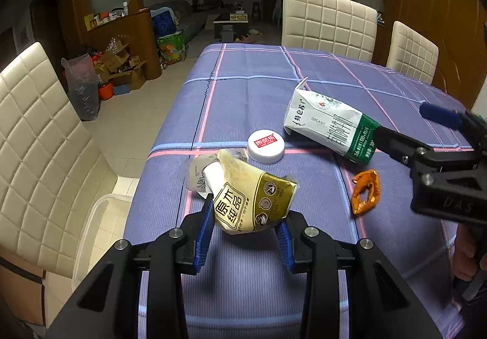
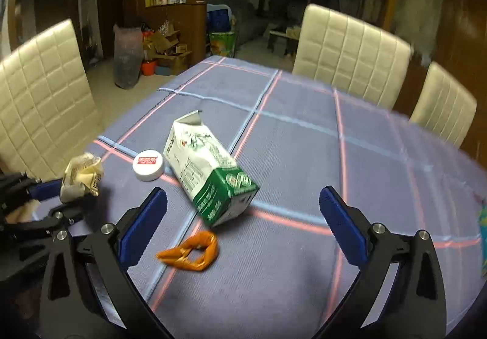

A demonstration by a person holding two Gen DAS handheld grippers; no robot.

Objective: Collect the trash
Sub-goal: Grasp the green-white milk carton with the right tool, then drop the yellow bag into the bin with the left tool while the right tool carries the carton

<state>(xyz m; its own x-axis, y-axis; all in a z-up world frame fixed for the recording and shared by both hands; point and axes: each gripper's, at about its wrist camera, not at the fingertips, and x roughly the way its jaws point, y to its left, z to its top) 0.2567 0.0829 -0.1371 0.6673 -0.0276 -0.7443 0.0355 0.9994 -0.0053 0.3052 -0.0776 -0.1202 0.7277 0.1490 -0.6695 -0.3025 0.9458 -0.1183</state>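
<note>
The left gripper [image 1: 243, 229] has its jaws closed part-way on a crumpled gold-and-white snack wrapper [image 1: 246, 195], pinched between the blue pads just above the table [image 1: 243, 89]. The right gripper [image 2: 243, 217] stands with its jaws spread wide and nothing between the pads. Ahead of it a green-and-white milk carton [image 2: 207, 168] lies on its side on the purple checked cloth (its spout end points away). A white lid with a red label [image 2: 148, 169] sits just beside the carton, and an orange wrapper [image 2: 191, 250] lies near the carton's green end.
</note>
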